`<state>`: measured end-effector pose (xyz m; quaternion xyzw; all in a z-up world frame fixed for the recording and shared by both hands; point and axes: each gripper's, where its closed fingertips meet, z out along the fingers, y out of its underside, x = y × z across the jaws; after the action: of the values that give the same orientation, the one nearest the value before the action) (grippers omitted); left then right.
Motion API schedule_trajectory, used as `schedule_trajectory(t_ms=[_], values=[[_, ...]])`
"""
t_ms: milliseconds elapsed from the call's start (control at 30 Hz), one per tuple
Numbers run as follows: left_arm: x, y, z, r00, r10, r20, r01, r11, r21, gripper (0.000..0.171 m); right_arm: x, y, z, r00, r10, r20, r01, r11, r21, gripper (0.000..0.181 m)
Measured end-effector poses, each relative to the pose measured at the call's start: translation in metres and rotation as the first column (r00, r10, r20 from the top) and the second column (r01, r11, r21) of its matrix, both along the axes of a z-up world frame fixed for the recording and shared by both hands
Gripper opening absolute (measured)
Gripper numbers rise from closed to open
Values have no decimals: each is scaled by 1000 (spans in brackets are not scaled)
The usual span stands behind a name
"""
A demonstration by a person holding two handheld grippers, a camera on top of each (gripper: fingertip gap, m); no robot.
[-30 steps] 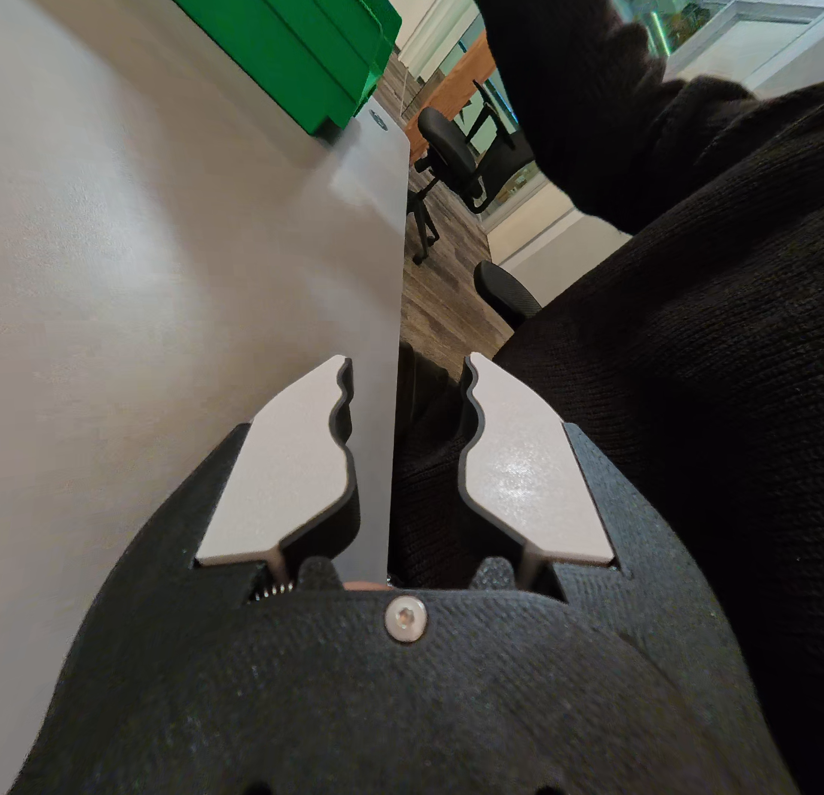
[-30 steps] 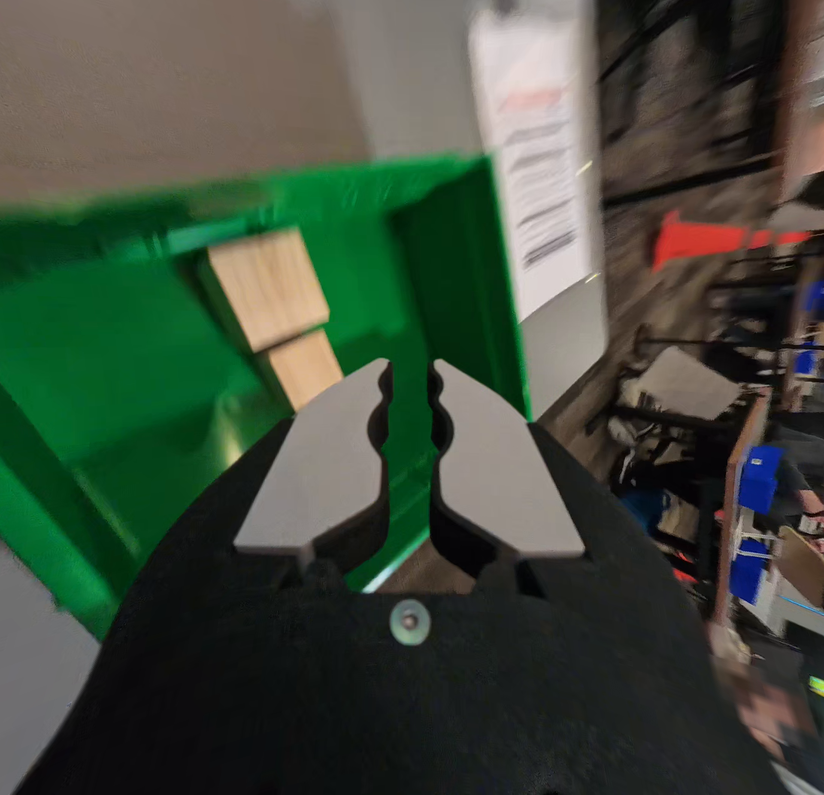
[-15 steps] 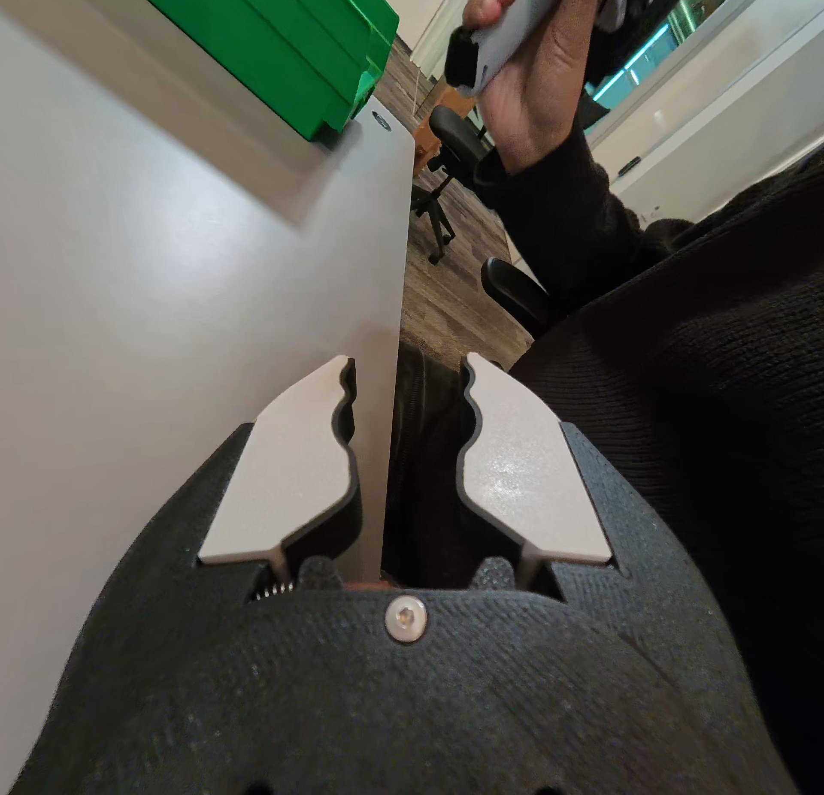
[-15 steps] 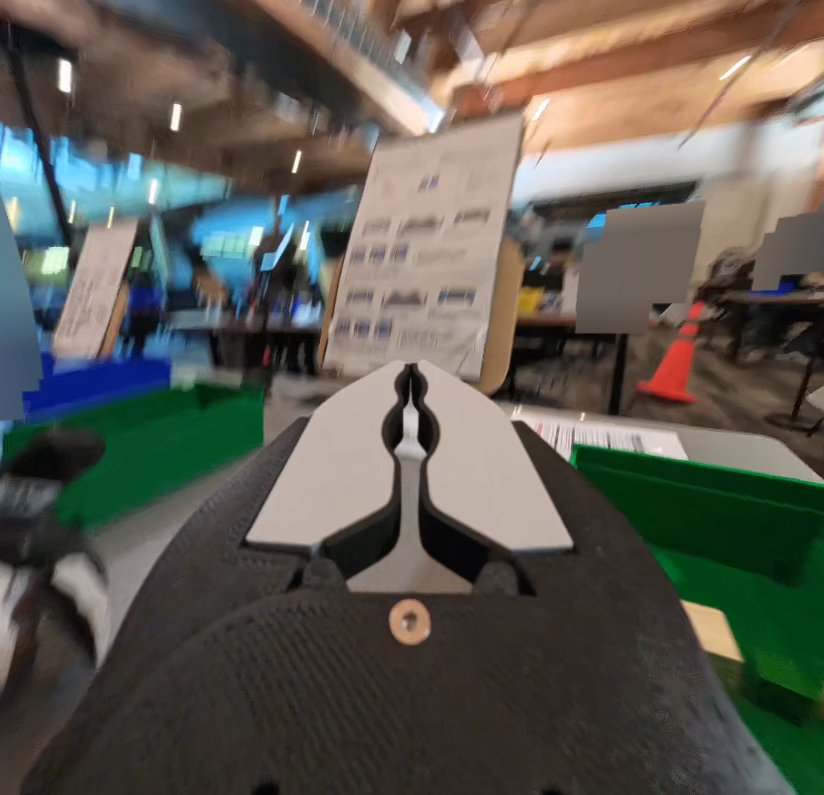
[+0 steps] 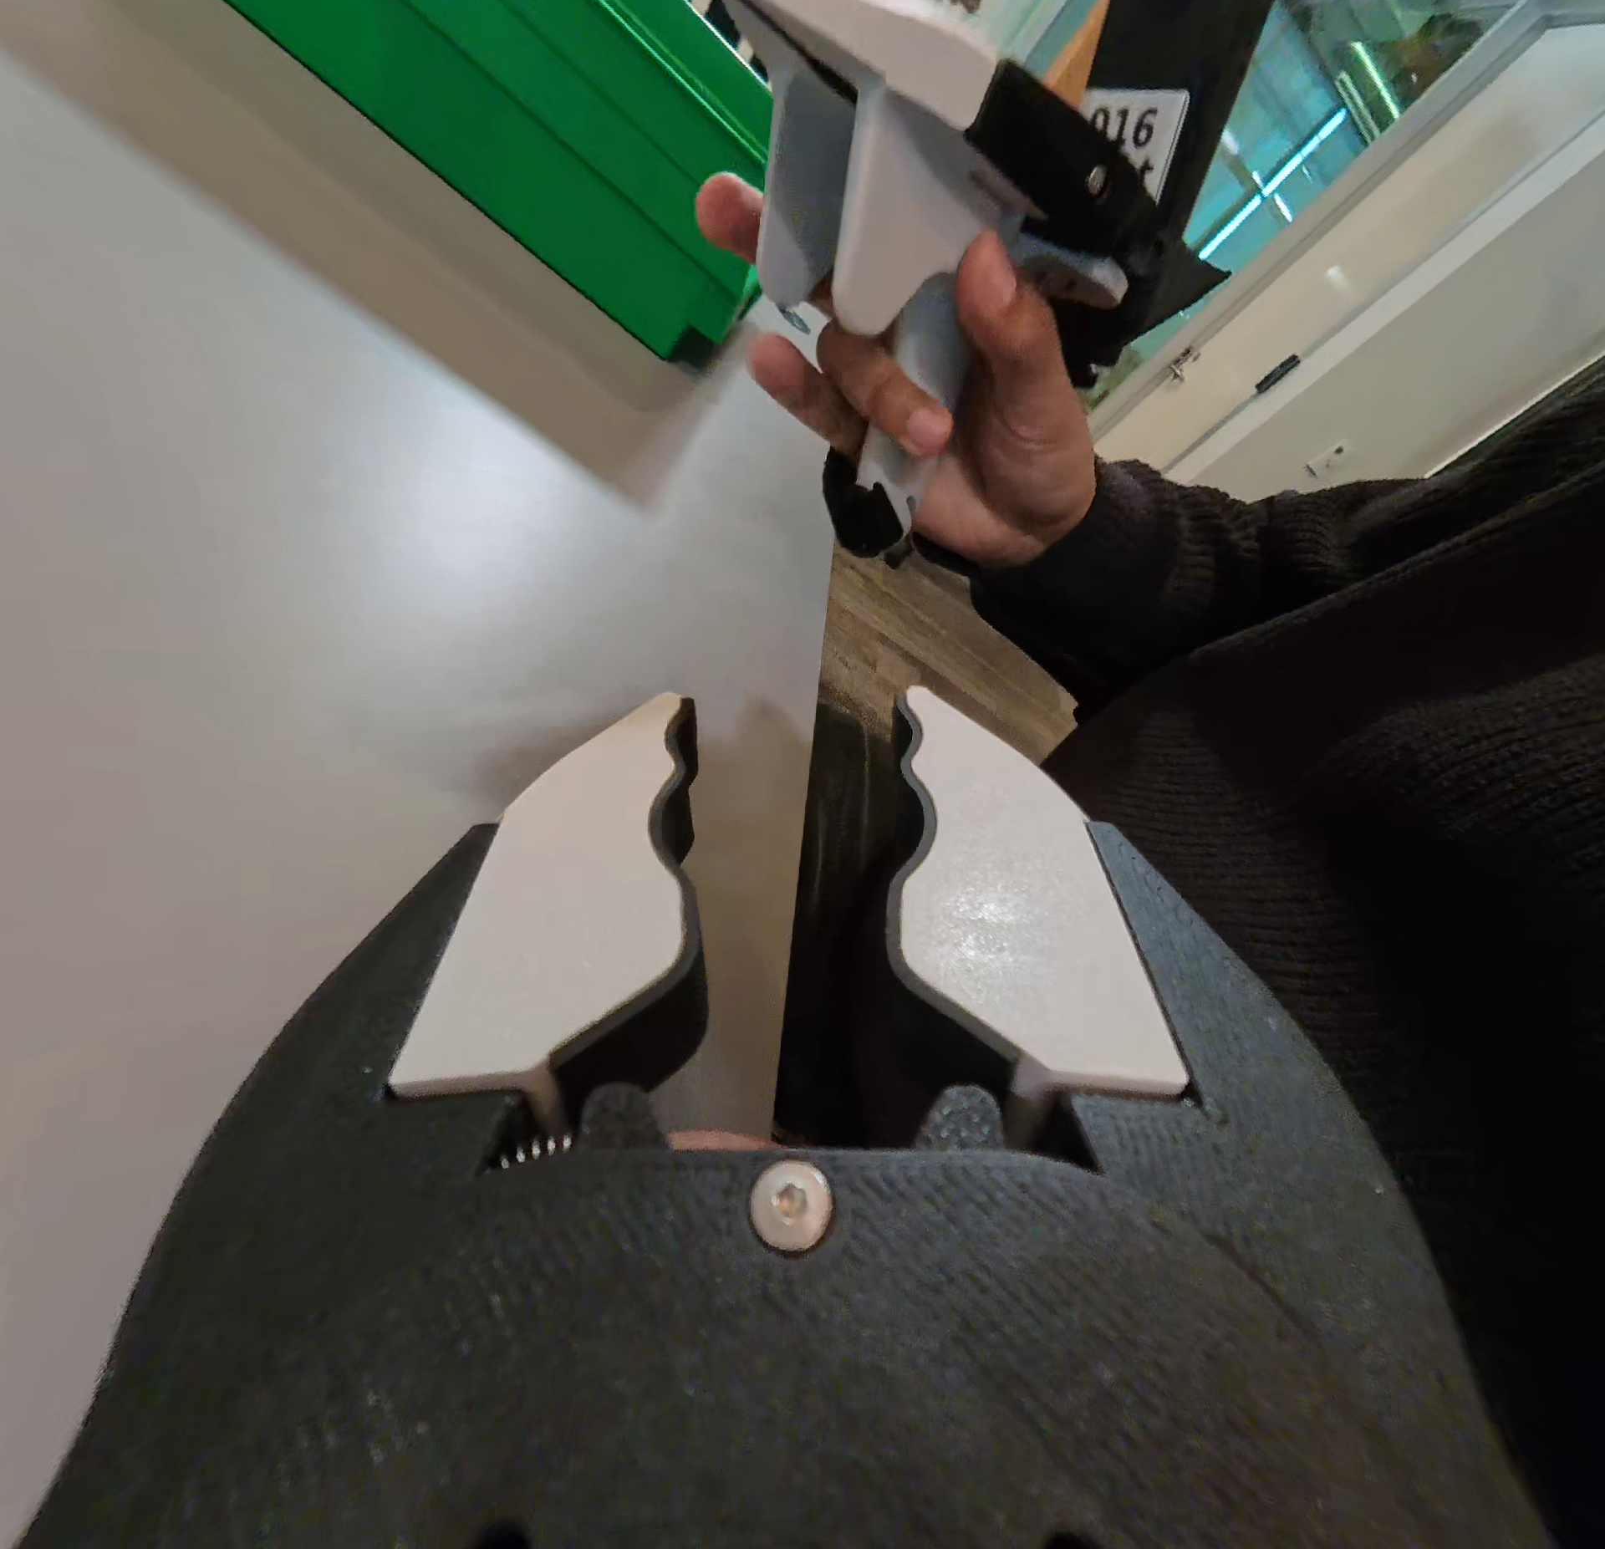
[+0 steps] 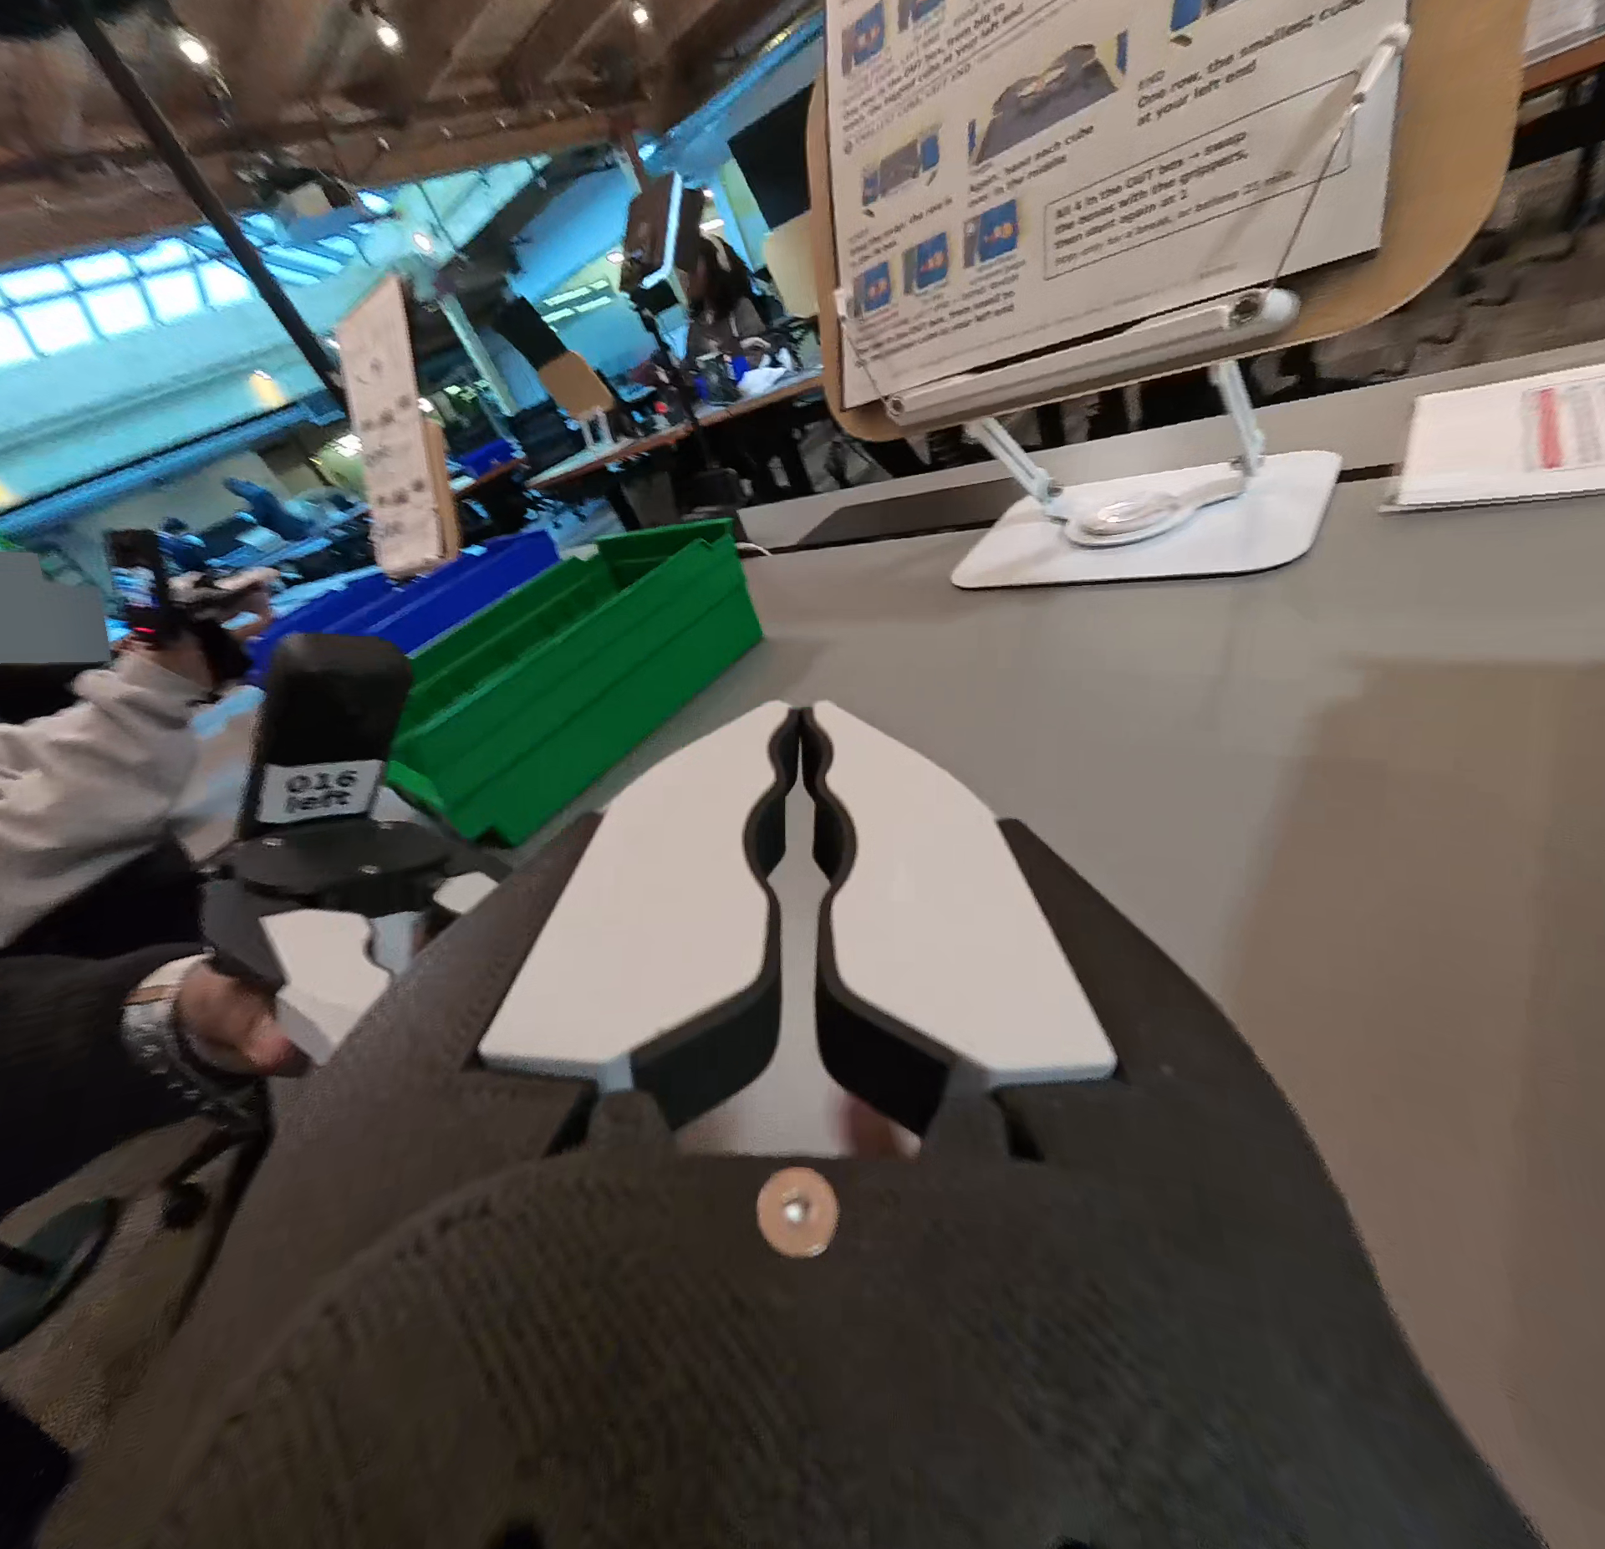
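My left gripper (image 5: 795, 708) is open and empty, its jaws straddling the near edge of the grey table (image 5: 260, 552). A hand (image 5: 999, 430) holds the right gripper's grey handle (image 5: 877, 204) above that edge, beside a green bin (image 5: 521, 118). My right gripper (image 6: 801, 717) is shut and empty, held over the table (image 6: 1216, 769). The green bin (image 6: 564, 682) lies to its left. The left gripper's black body (image 6: 330, 856) shows low at the left of the right wrist view.
A document stand (image 6: 1155, 517) with an instruction sheet stands at the back of the table, and a paper sheet (image 6: 1511, 448) lies at the right. Blue bins (image 6: 469, 587) sit behind the green one. A person's black sweater (image 5: 1303, 812) is close on the right.
The right gripper swung from over the green bin up toward the room, then back down over the table, and closed. Its hand came lower in the left wrist view. The left gripper stayed put.
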<state>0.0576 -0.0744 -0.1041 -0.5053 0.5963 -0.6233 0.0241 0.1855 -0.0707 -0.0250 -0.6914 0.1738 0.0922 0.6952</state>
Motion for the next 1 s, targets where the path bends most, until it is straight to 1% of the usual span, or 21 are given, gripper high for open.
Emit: schedule_trajectory(t_ms=[33, 100, 133, 167, 233, 300, 367, 400, 533, 667, 833, 900, 933, 1000], values=[[1, 2, 0, 1000, 9, -2, -9, 1000, -10, 43, 2, 1, -5, 1000, -18, -9, 18, 999, -33, 0], [3, 5, 1, 1000, 22, -10, -22, 999, -35, 42, -5, 4, -13, 998, 39, -40, -43, 995, -90, 0], [3, 6, 2, 1000, 26, -13, -26, 999, -48, 42, -4, 5, -14, 997, 44, -59, -49, 995, -88, 0], [4, 7, 2, 999, 30, -17, -31, 998, -58, 42, 0, 4, -14, 998, 23, -64, -29, 996, -82, 0], [4, 9, 2, 999, 37, -21, -38, 997, -70, 42, 8, -1, -18, 1000, -13, -21, 11, 994, -106, 0], [5, 10, 2, 999, 41, -22, -42, 996, -73, 41, 9, -3, -28, 998, 12, 54, -2, 981, -194, 1], [6, 10, 0, 999, 40, -27, -42, 996, -75, 41, 6, -4, -32, 994, 40, 105, -16, 975, -220, 0], [6, 9, 0, 999, 38, -30, -41, 996, -78, 41, 3, -4, -32, 992, 55, 110, -30, 976, -215, 1], [7, 9, -1, 999, 34, -36, -37, 996, -85, 41, -17, 0, -29, 973, 193, 126, -172, 972, -161, 0], [7, 13, -2, 998, 44, -38, -47, 995, -83, 41, -7, 1, -43, 979, 126, 162, -90, 972, -217, 0], [10, 17, -1, 997, 60, -44, -65, 992, -108, 41, 1, -2, -47, 982, 78, 173, -27, 959, -282, 0], [10, 19, -1, 997, 66, -48, -71, 990, -123, 40, 12, -5, -51, 976, 2, 216, 71, 941, -331, 0], [11, 21, 0, 996, 76, -45, -82, 988, -128, 39, 12, -6, -52, 971, 5, 237, 80, 936, -344, 1], [13, 25, 2, 994, 107, -34, -110, 986, -127, 36, 7, -5, -49, 970, 33, 242, 51, 942, -333, 19]])
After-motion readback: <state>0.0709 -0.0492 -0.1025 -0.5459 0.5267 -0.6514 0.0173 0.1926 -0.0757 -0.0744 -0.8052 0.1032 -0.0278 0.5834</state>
